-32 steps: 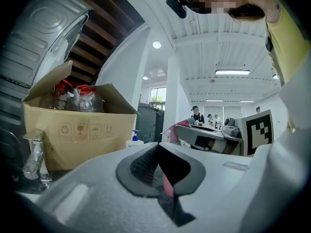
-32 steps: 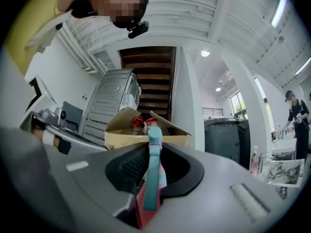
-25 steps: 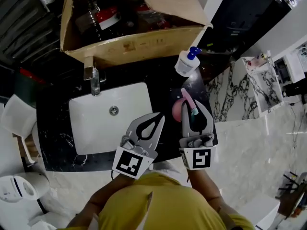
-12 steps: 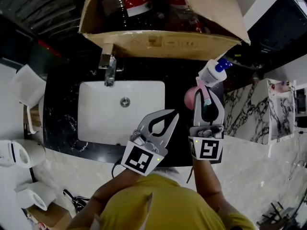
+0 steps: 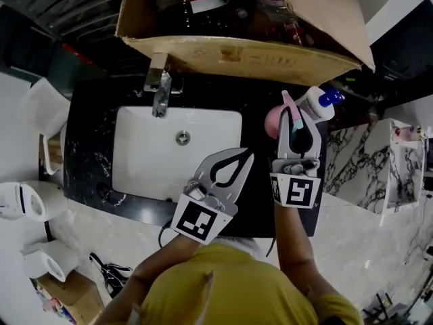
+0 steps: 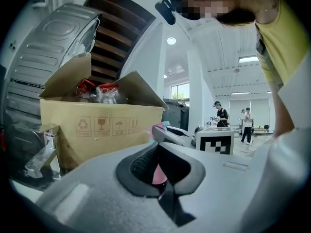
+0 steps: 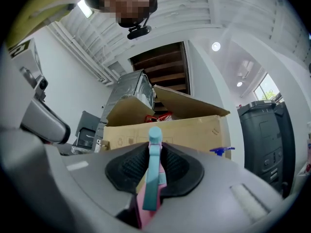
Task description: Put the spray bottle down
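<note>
A black, marble-veined counter (image 5: 91, 134) is seen from above in the head view. A white rectangular basin (image 5: 169, 164) is set into it, with a round drain (image 5: 183, 137) near the basin's back edge. A metal faucet (image 5: 161, 92) is mounted on the counter just behind the basin. An open cardboard box (image 5: 230, 49) is placed along the back of the counter, behind the faucet. A white bottle with a blue top (image 5: 316, 104) seems to stand at the right back corner, beside the box. Whether the pink spray bottle (image 5: 272, 122) touches the counter cannot be told.
</note>
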A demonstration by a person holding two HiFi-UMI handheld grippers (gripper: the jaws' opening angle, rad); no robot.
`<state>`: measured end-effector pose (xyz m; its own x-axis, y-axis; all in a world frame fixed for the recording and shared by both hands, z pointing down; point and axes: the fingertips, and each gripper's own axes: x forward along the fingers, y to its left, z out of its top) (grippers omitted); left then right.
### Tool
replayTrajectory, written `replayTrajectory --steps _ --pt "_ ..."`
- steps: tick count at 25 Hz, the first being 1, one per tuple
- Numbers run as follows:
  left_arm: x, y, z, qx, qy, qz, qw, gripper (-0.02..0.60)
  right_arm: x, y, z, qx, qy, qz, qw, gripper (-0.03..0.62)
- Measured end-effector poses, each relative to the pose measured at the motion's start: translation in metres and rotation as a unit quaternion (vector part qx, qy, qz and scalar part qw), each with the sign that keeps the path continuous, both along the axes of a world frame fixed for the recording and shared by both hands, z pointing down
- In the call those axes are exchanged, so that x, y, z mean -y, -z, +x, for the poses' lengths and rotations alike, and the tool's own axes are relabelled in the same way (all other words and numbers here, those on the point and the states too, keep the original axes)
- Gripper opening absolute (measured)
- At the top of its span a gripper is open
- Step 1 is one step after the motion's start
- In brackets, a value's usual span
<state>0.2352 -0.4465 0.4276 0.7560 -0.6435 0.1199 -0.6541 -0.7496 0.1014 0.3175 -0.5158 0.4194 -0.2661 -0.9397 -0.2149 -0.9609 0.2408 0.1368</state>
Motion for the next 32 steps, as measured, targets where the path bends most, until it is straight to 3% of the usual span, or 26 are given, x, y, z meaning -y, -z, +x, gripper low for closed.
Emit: replayTrajectory --steps 20,28,32 --pt "0.005 -0.021 0.008 0.016 -0.012 -0.019 0.9996 0.003 0.025 -0.013 0.009 0.02 -0.014 0.004 1.0 0.066" --pt "0.0 -0.019 0.009 0.01 -0.021 -0.022 0.9995 0.003 0.014 -0.027 0.015 0.011 -0.027 -0.049 0.998 0.07" --pt "-0.004 -0.013 0.01 -0.001 -0.026 -0.021 0.9994 0.003 0.011 -0.036 0.011 -0.001 -0.017 -0.09 0.996 0.151"
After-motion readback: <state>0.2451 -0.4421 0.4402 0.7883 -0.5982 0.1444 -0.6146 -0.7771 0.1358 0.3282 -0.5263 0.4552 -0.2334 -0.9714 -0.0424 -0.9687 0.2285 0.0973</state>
